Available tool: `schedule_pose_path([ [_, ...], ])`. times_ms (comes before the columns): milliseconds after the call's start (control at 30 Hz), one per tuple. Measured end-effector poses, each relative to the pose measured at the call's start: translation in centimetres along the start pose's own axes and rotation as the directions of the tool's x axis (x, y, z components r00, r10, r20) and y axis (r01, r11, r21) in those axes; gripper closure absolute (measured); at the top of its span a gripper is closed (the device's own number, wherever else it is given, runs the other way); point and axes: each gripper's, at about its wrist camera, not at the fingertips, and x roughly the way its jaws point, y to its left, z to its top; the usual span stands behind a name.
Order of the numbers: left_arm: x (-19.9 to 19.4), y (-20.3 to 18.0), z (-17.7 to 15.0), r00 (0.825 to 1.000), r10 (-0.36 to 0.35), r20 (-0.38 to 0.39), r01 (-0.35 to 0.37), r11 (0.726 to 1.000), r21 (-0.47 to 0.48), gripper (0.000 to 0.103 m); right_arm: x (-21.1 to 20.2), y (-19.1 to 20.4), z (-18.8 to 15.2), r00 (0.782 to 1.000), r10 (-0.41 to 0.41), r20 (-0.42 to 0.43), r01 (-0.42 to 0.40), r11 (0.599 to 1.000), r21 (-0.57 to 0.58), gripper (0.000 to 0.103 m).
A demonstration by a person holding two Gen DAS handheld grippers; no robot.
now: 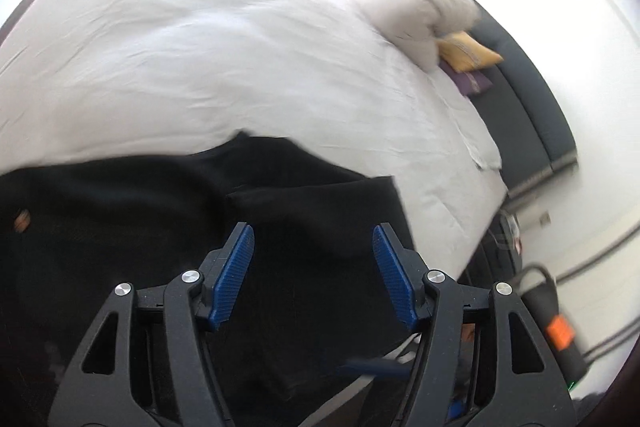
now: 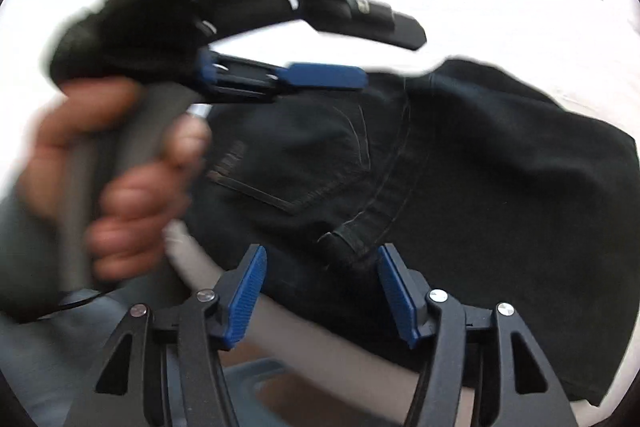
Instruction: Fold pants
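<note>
Black pants (image 1: 120,227) lie on a white bed (image 1: 200,47), folded over near the front edge. In the right wrist view the pants (image 2: 460,167) show a back pocket and a seam. My left gripper (image 1: 312,247) hovers over the pants, open and empty, blue pads apart. My right gripper (image 2: 320,267) is open and empty just above the pants' seat seam. The left gripper (image 2: 320,75) also shows in the right wrist view, held in a hand (image 2: 120,167) at the left, blurred by motion.
A white duvet heap (image 1: 408,3), a yellow cushion (image 1: 468,51) and a purple cushion (image 1: 472,79) lie at the bed's far end by a dark headboard (image 1: 520,99). A black kettlebell-like object with an orange label (image 1: 556,327) stands on the floor at the right.
</note>
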Motion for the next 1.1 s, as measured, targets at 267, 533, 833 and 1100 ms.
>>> schedule_pose_path([
  [267, 7.2, -2.8, -3.5, 0.98, 0.115, -0.16, -0.079, 0.974, 0.213, 0.042, -8.9, -17.0, 1.3, 0.96, -0.063, 0.272, -0.065, 0.898, 0.434, 0.04],
  [533, 5.7, -0.6, -8.1, 0.975, 0.161, -0.154, -0.105, 0.941, 0.323, 0.043, -1.3, -28.1, 2.5, 0.974, 0.029, 0.223, -0.162, 0.778, 0.607, 0.076],
  [833, 3.7, 1.3, -7.3, 0.969, 0.22, -0.109, -0.187, 0.949, 0.254, 0.042, -7.0, -19.2, -2.3, 0.959, 0.117, 0.258, -0.241, 0.813, 0.529, 0.042],
  [1100, 4.2, 2.1, -6.5, 0.958, 0.261, -0.12, -0.227, 0.944, 0.24, 0.039, -5.2, -16.5, -6.4, 0.978, 0.114, 0.174, -0.198, 0.763, 0.615, 0.039],
])
